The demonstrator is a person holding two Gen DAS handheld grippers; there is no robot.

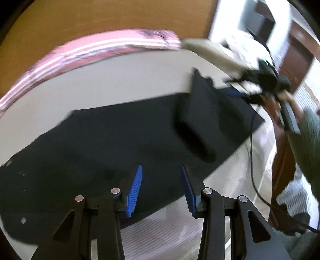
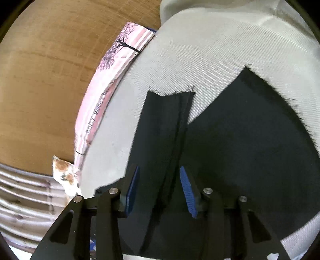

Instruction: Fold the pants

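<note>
Black pants (image 1: 112, 144) lie spread on a white bed sheet (image 1: 120, 80). In the left wrist view one leg end (image 1: 210, 112) is lifted and folded back over the rest, next to the right gripper (image 1: 238, 93) at the far right, whose jaws are blurred there. My left gripper (image 1: 161, 172) is open and empty just above the pants' near edge. In the right wrist view the right gripper (image 2: 159, 172) has its jaws spread, with a strip of the pants leg (image 2: 170, 130) running up between the blue pads without being pinched.
A pink patterned pillow (image 1: 96, 48) lies along the bed's far edge against a wooden headboard (image 1: 120, 14). A person's arm in a green sleeve (image 1: 308, 136) and a black cable (image 1: 254, 170) are at the right. The pink pillow (image 2: 112, 80) also shows in the right wrist view.
</note>
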